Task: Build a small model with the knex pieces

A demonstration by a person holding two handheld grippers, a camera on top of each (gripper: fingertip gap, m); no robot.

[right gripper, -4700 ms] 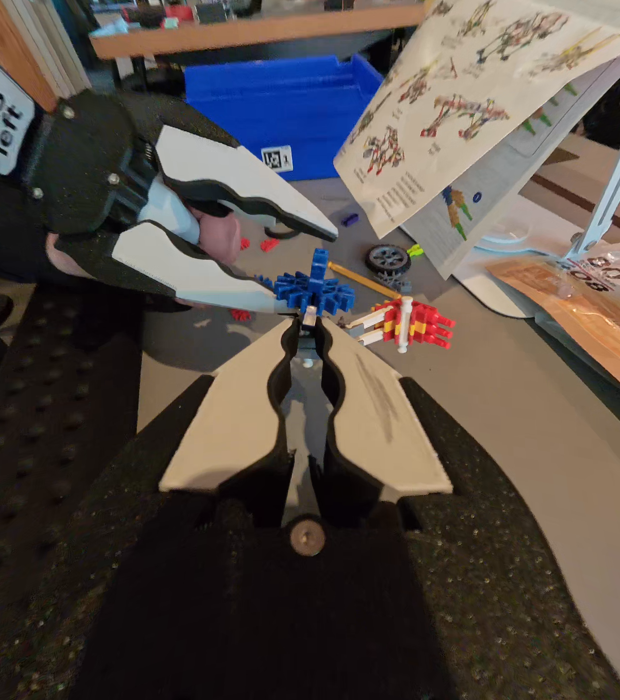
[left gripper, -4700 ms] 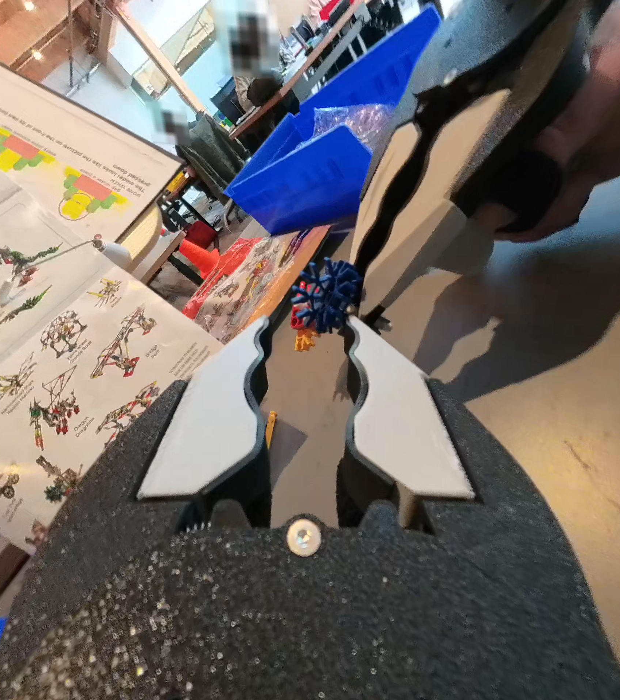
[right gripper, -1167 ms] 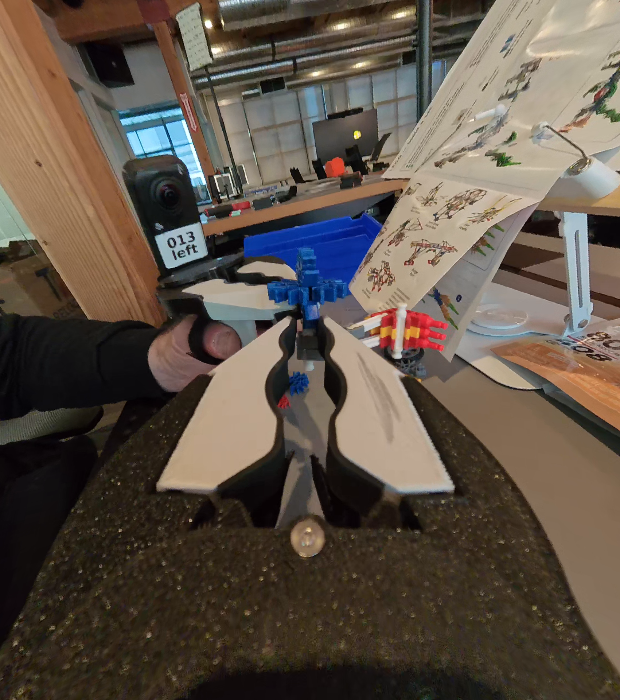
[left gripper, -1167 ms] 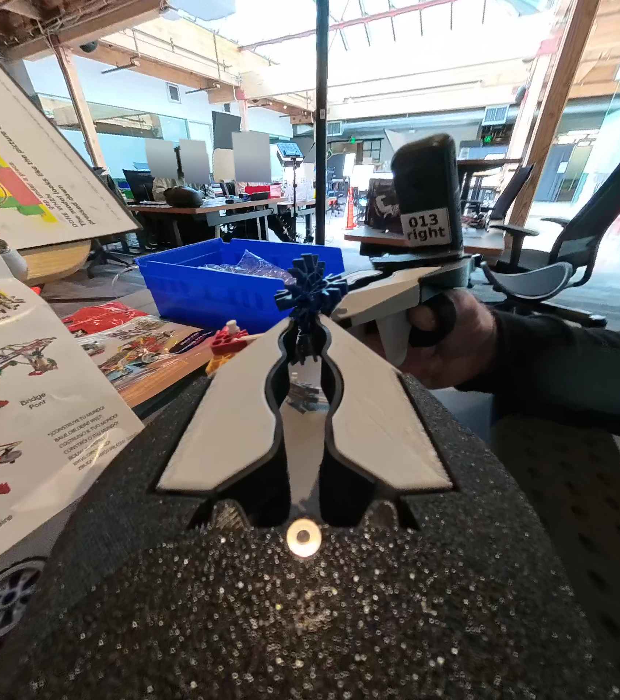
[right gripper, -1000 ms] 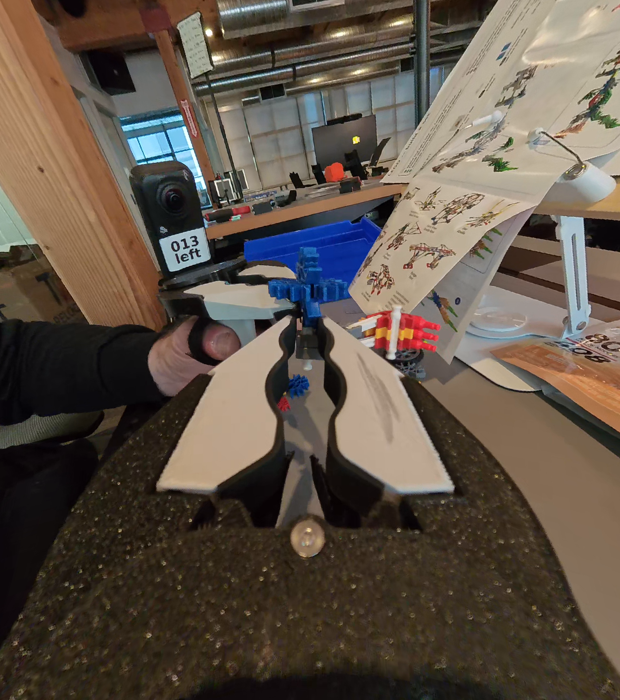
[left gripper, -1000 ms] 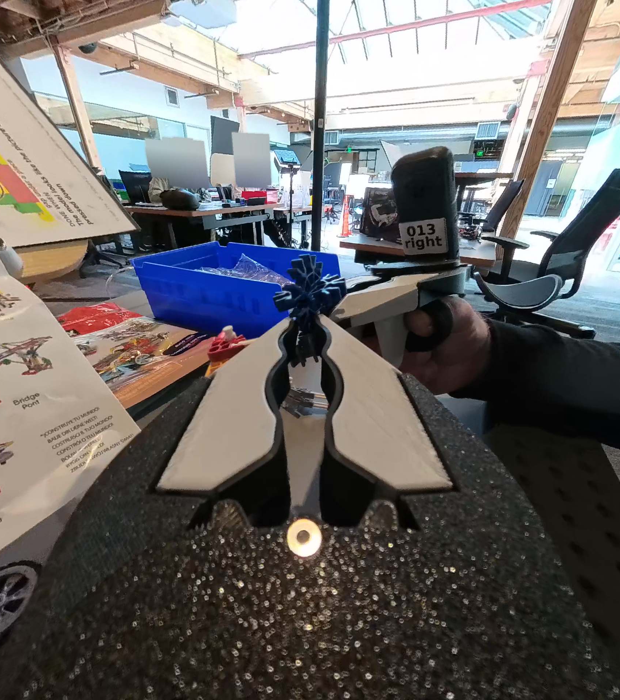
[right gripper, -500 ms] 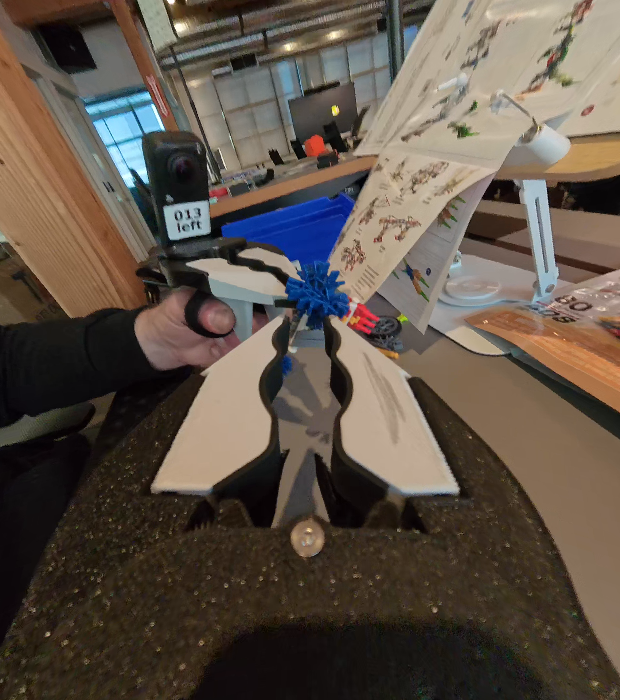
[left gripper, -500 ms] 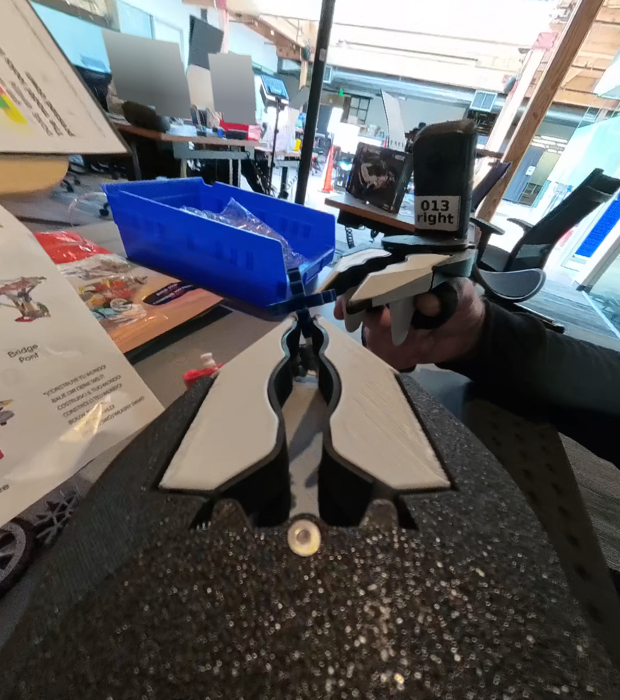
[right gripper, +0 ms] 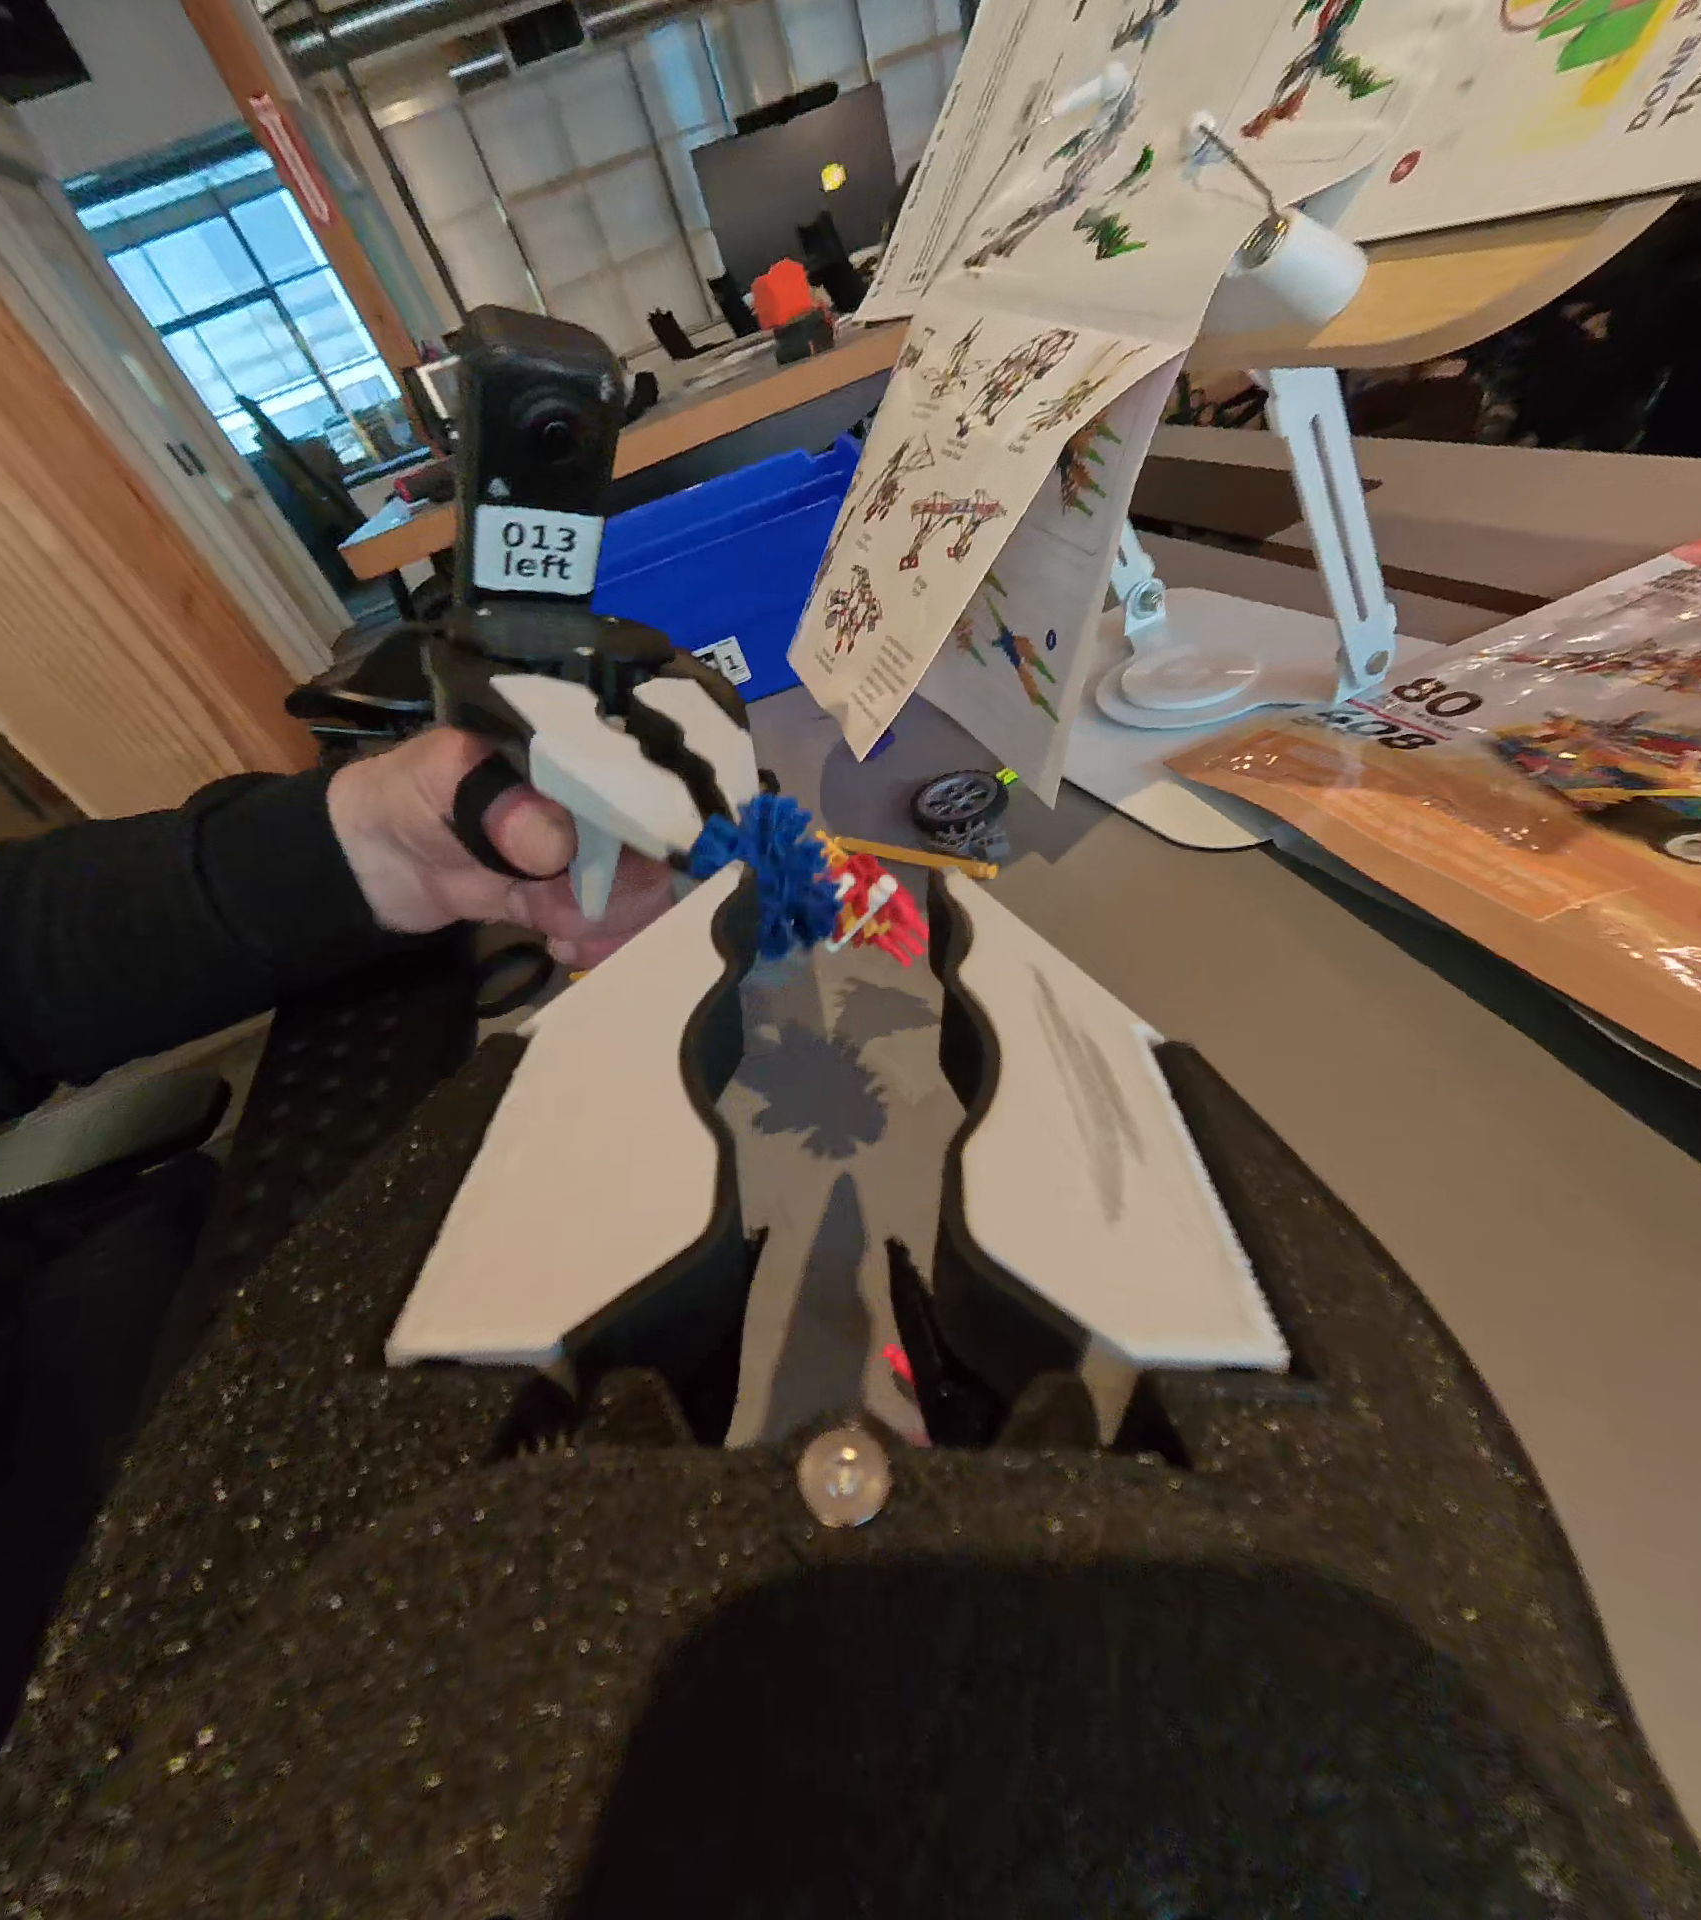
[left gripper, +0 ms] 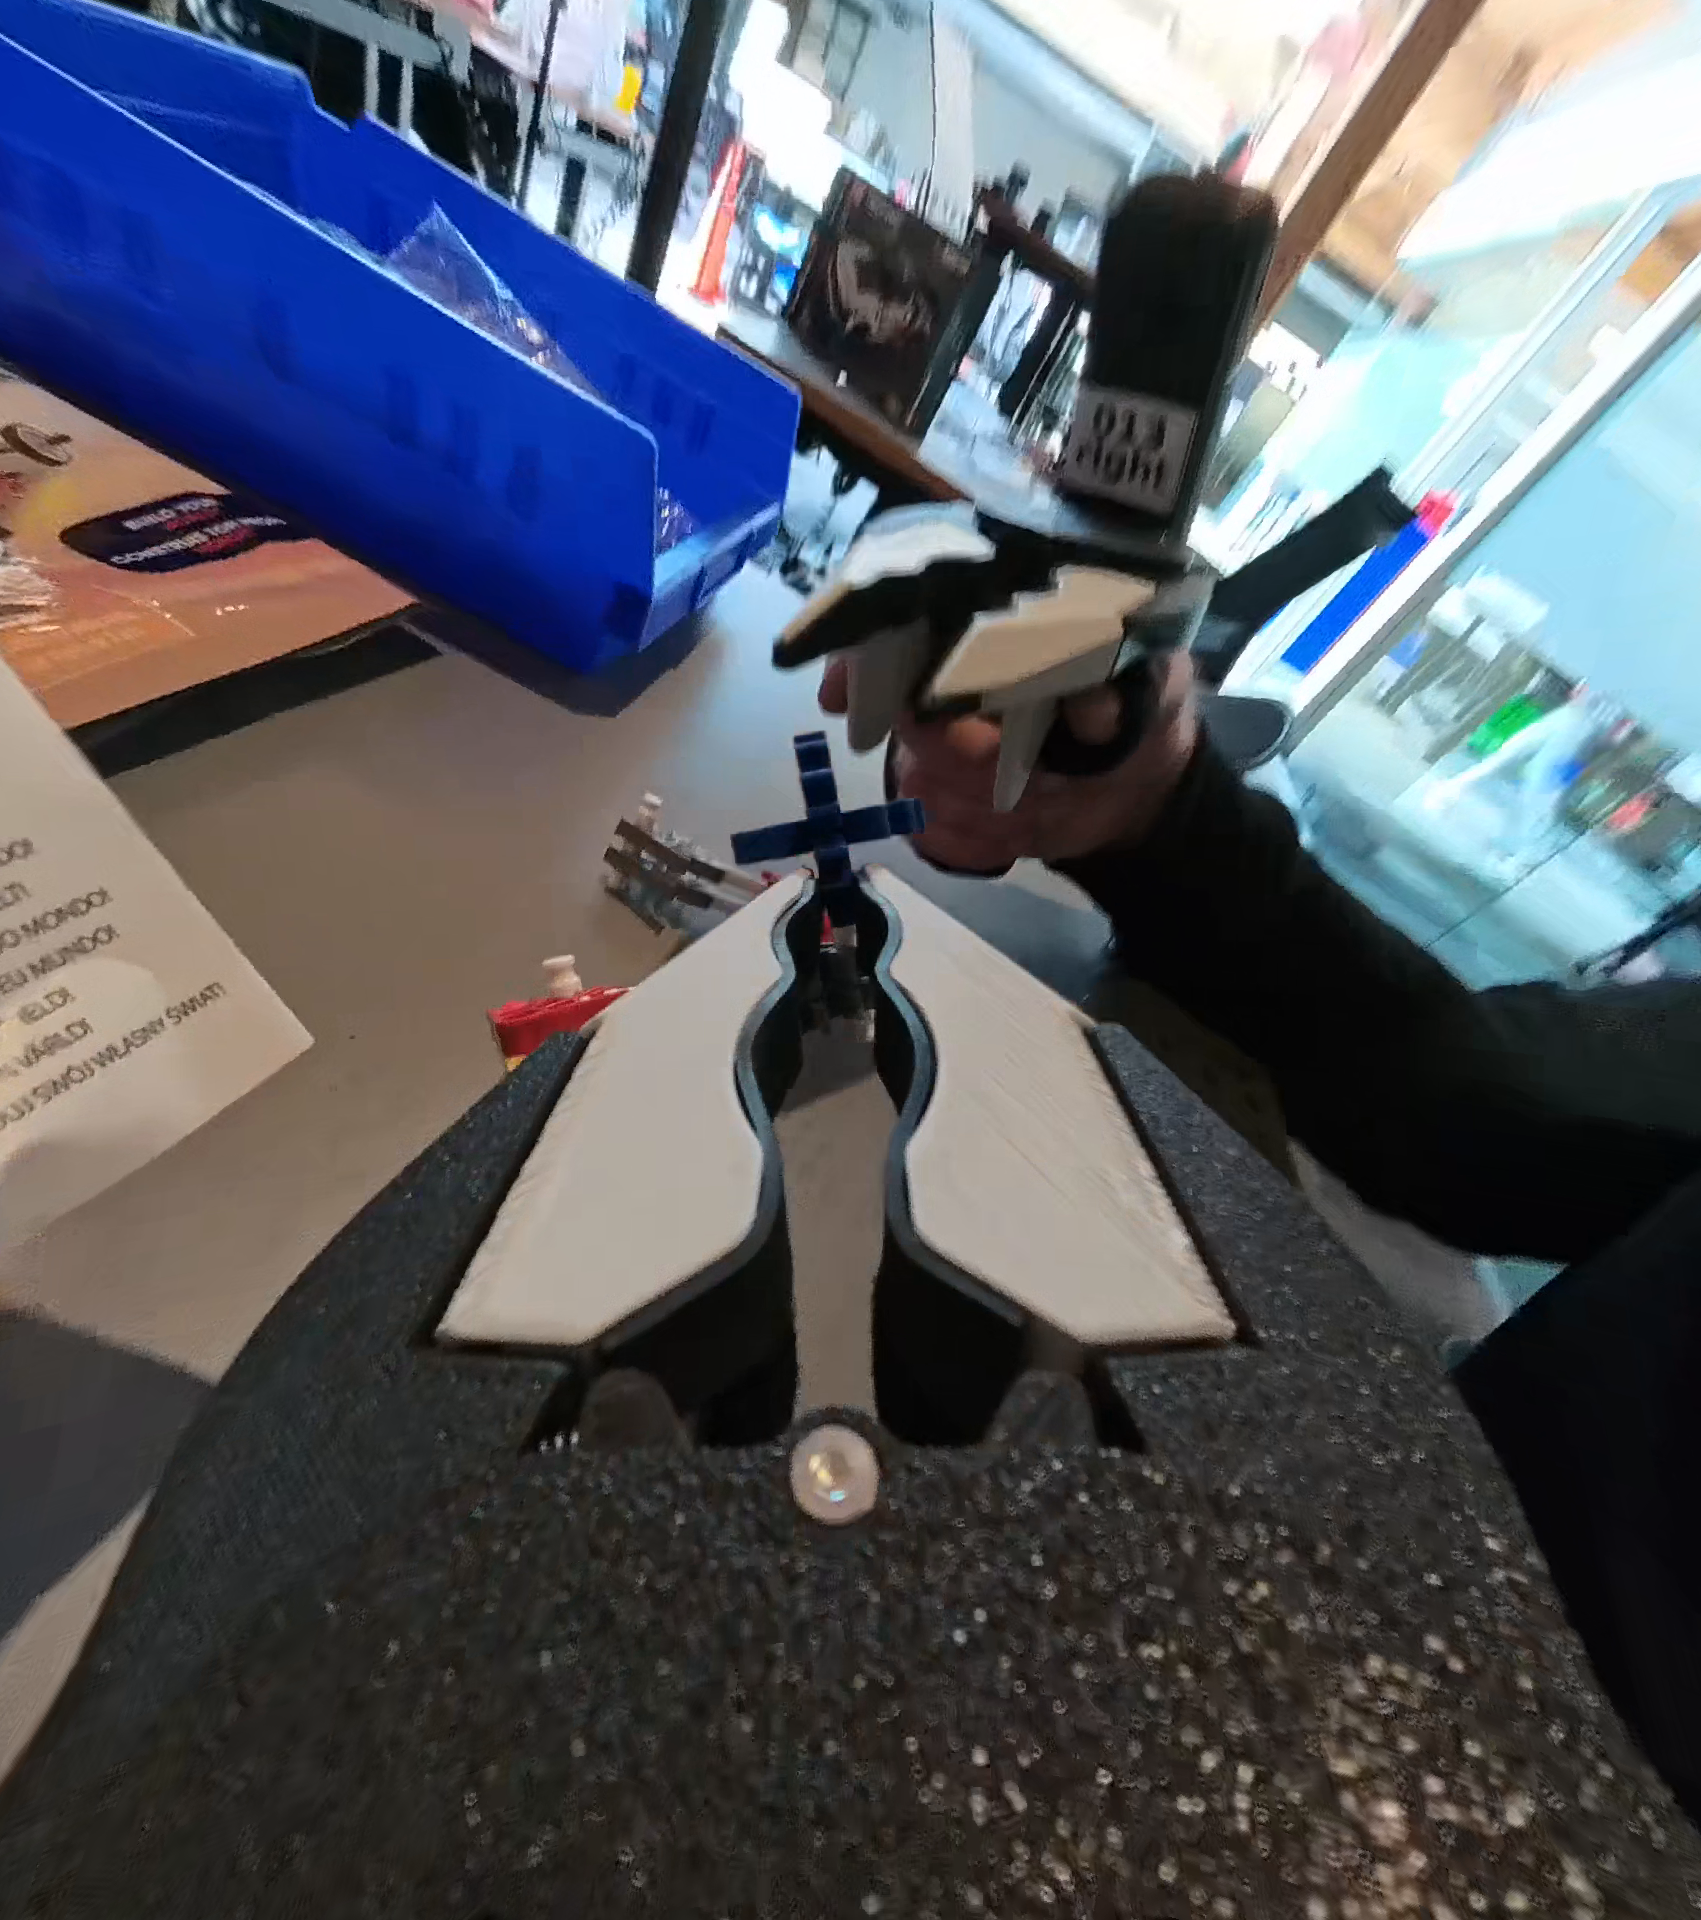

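Note:
My left gripper (left gripper: 830, 888) is shut on a blue snowflake-shaped connector assembly (left gripper: 828, 816) and holds it above the grey table (left gripper: 430, 831). In the right wrist view the left gripper (right gripper: 695, 847) holds the blue assembly (right gripper: 773, 873) just beyond my left fingertip. My right gripper (right gripper: 841, 894) is open and empty, with the blue piece in front of its gap. It also shows in the left wrist view (left gripper: 856, 670), apart from and beyond the blue piece. A red, yellow and white assembly (right gripper: 872, 909) lies on the table behind it.
A blue bin (left gripper: 358, 343) stands at the back, also in the right wrist view (right gripper: 721, 561). An instruction sheet (right gripper: 960, 499) hangs from a white stand (right gripper: 1324, 540). A wheel (right gripper: 960, 800), a yellow rod (right gripper: 908, 854), an orange bag (right gripper: 1552, 810), and grey-and-white pieces (left gripper: 669, 873) lie nearby. Tip to tip, the grippers are about 5 centimeters apart. The wheel (right gripper: 960, 800) lies around 20 centimeters away from my left fingertips.
My right gripper has opened, let go of the blue assembly and drawn back. My left gripper keeps hold of it and has tilted down toward the table.

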